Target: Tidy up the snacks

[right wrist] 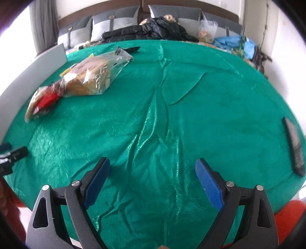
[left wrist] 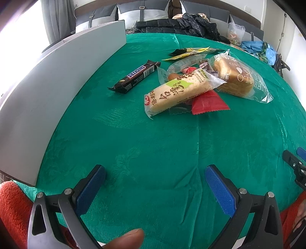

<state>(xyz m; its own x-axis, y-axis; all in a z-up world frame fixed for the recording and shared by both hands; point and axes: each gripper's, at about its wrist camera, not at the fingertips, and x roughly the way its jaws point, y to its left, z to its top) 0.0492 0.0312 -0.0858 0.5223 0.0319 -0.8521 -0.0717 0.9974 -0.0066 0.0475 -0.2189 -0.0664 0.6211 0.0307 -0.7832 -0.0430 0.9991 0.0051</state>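
Both the left gripper [left wrist: 155,189] and right gripper [right wrist: 153,180] hover spread and empty over the green cloth [left wrist: 153,145]; the snack pile [left wrist: 191,86] lies beyond, the chocolate bar [left wrist: 133,76] beside it. Slippery overlapping wrappers risk snagging neighbours.

A home, most likely a bedroom or living room; beyond the far edge of the tabletop [right wrist: 191,95], which is draped in a shiny green cloth [left wrist: 153,153], stands a padded grey headboard or sofa back [left wrist: 145,11] with strapped cushions; a black puffer jacket [right wrist: 153,28] lies heaped against it, beside a clear plastic bag [right wrist: 207,30] and crumpled blue bags [right wrist: 235,44] near the far right corner; grey curtains [left wrist: 57,17] hang by a bright window at the left; the walls are white.
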